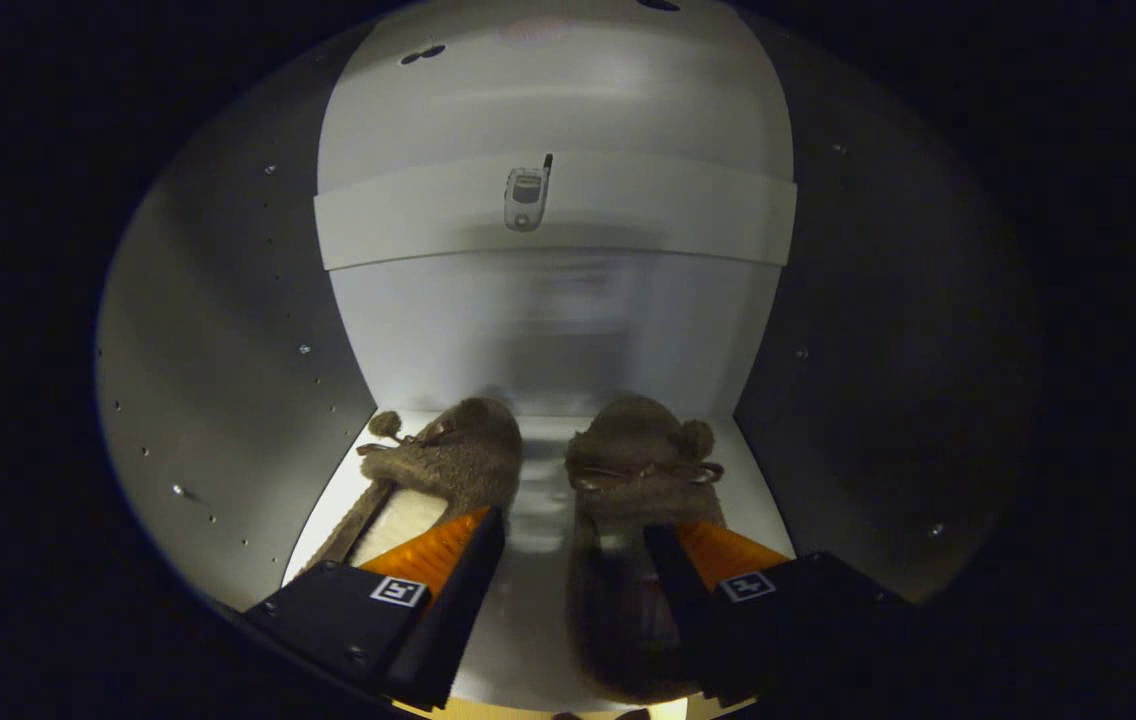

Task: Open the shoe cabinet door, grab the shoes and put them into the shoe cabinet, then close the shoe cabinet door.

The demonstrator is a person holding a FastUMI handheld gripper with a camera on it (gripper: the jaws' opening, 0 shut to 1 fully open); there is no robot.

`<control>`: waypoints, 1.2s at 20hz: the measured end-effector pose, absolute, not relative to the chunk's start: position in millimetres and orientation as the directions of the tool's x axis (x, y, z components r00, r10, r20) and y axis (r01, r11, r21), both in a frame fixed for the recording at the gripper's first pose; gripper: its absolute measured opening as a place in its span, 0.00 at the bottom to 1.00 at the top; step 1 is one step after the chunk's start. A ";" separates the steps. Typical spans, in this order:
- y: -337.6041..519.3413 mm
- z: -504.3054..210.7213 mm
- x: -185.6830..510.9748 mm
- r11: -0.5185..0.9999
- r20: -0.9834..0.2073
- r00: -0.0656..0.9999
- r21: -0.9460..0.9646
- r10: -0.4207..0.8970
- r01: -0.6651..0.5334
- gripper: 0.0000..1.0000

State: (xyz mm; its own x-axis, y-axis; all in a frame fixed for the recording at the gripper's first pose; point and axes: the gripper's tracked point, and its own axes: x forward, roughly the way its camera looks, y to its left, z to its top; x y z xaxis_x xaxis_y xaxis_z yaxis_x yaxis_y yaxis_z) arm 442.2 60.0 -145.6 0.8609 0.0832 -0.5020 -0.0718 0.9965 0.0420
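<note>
the gripper [568, 560] fingers cover the heels of both slippers [458, 465]; the back wall [548, 330] behind the slippers is blurred, and the phone [526, 195] there is too small to make out.

No readable text anywhere; the claw [573, 540] carries only coded square markers.

Two slippers [538, 470] fill the cabinet floor [540, 590]; a narrow lane between them runs toward 12 o'clock, under a shelf [553, 210].
</note>
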 end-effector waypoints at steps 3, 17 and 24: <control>49.0 -128.4 422.6 0.997 -0.470 0.880 0.045 0.069 -0.055 0.99; 25.7 27.4 245.4 1.000 0.052 0.998 0.019 0.021 -0.022 0.99; 9.1 21.5 116.1 0.999 0.137 0.991 -0.051 0.007 0.000 0.98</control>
State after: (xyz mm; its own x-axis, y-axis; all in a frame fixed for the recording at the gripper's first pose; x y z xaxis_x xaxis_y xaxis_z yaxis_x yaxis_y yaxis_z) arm 116.1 9.1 21.5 0.9905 0.0071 0.1370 -0.0001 0.9987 -0.0514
